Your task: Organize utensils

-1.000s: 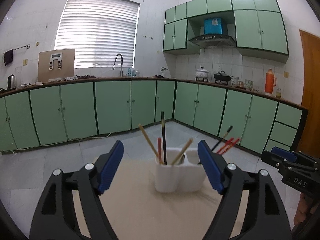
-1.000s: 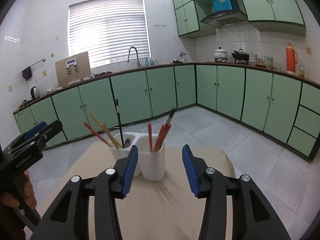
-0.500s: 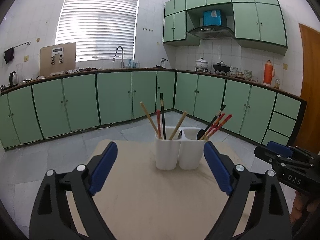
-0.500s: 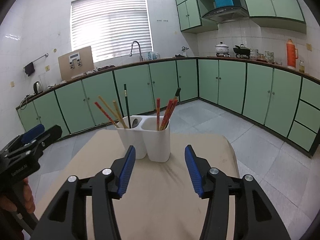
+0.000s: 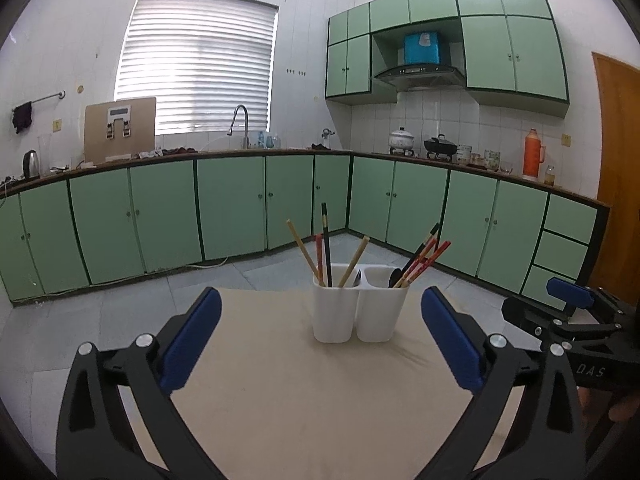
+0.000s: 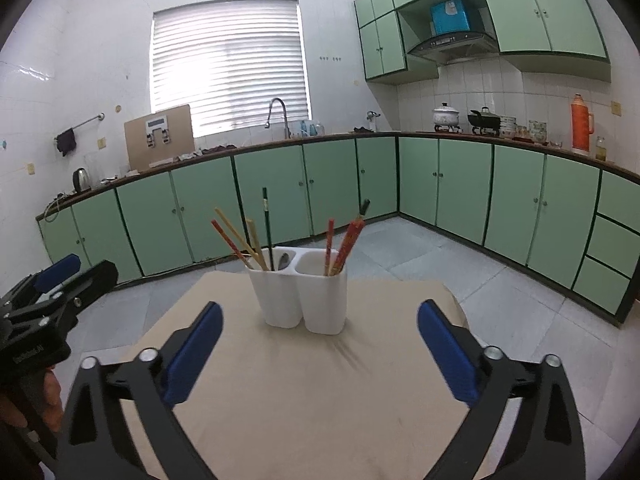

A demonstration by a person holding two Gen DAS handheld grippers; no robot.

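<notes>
A white two-compartment utensil holder (image 5: 356, 308) (image 6: 304, 300) stands upright on a beige table (image 5: 320, 400) (image 6: 320, 392). One compartment holds wooden, red and black chopsticks (image 5: 326, 248) (image 6: 240, 240) and a spoon; the other holds red chopsticks (image 5: 424, 256) (image 6: 344, 240) and a dark utensil. My left gripper (image 5: 320, 344) hangs back from the holder, its jaws opening wide with nothing between them. My right gripper (image 6: 320, 348) also stands off the holder, its jaws opening wide and empty. Each gripper shows at the edge of the other's view.
Green base cabinets (image 5: 168, 220) run along the walls behind the table, with a sink tap (image 5: 240, 120), pots (image 5: 402, 138) and an orange flask (image 5: 534, 158) on the counter. Grey tiled floor (image 6: 500, 280) surrounds the table. A hand (image 6: 16, 400) holds the left gripper's handle.
Both grippers have drawn back from the holder, which now looks smaller and farther off. Their jaws have spread wider, the right one by much. The holder stays put.
</notes>
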